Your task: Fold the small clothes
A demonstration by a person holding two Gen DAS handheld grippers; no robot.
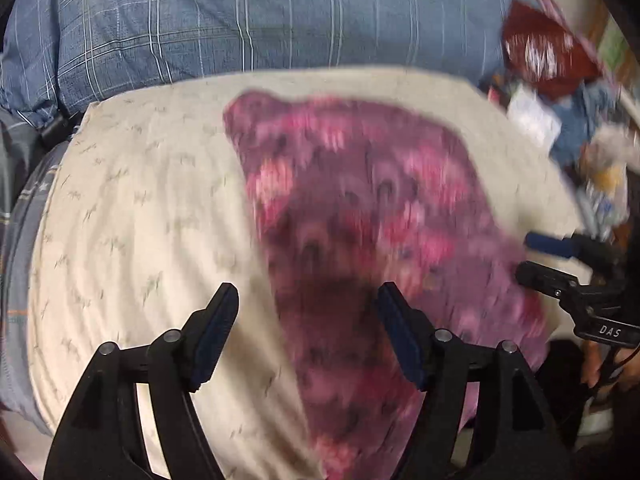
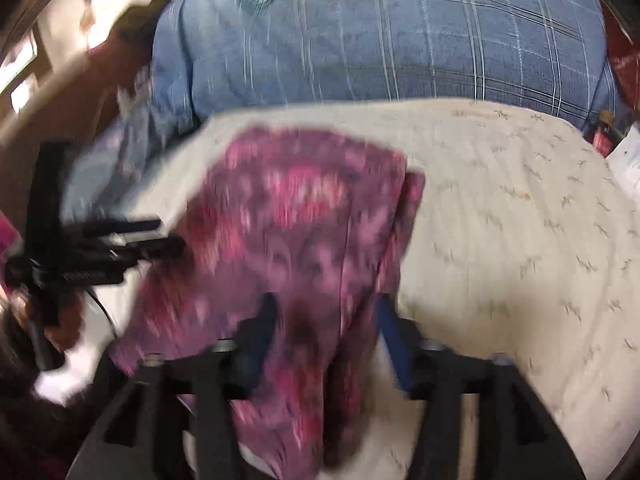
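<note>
Before you lies a cream cushion (image 1: 132,208) printed with small grey-green sprigs. Directly on it rests a purple and pink patterned garment (image 1: 360,216), blurred, its near end draping over the front edge. A blue plaid pillow (image 1: 240,16) butts against the cushion's far edge.

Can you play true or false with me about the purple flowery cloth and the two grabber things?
1. The purple floral garment lies on a cream sheet. True.
2. The left gripper is clamped on the garment. False: its jaws stand wide open, gripping nothing.
3. A blue plaid blanket sits behind the sheet. True.
4. The garment is green. False: it is purple and pink.
5. The right gripper is open, with the garment between its fingers. True.
</note>
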